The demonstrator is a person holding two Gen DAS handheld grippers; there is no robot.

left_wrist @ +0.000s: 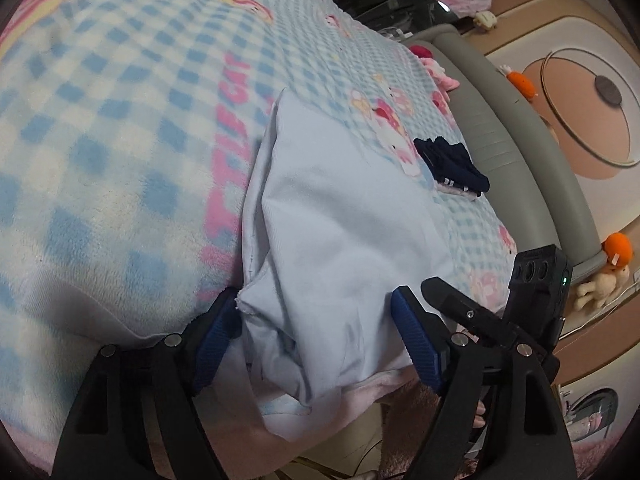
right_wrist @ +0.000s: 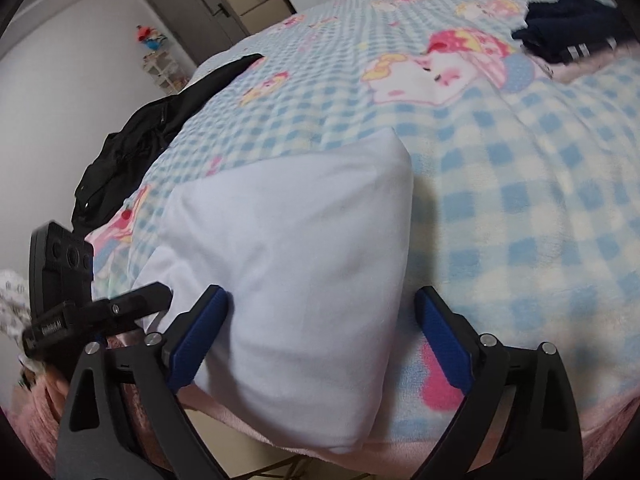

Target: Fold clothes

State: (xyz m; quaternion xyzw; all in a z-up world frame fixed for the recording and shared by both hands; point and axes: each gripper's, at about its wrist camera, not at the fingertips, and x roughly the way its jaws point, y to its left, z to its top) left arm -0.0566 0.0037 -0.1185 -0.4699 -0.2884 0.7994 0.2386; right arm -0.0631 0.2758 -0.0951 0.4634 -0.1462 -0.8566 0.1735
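Both grippers stand wide. The left gripper [left_wrist: 316, 312] straddles the pale blue garment [left_wrist: 340, 216] on the checked blanket [left_wrist: 100, 120] at the bed's edge; the right gripper [right_wrist: 320, 312] spans it too, pads off the cloth. Dark clothes [right_wrist: 568, 36] lie well apart.

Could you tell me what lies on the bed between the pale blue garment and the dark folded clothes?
Only checked blanket with a cartoon print lies between the pale blue garment and the dark folded clothes; both wrist views show it.
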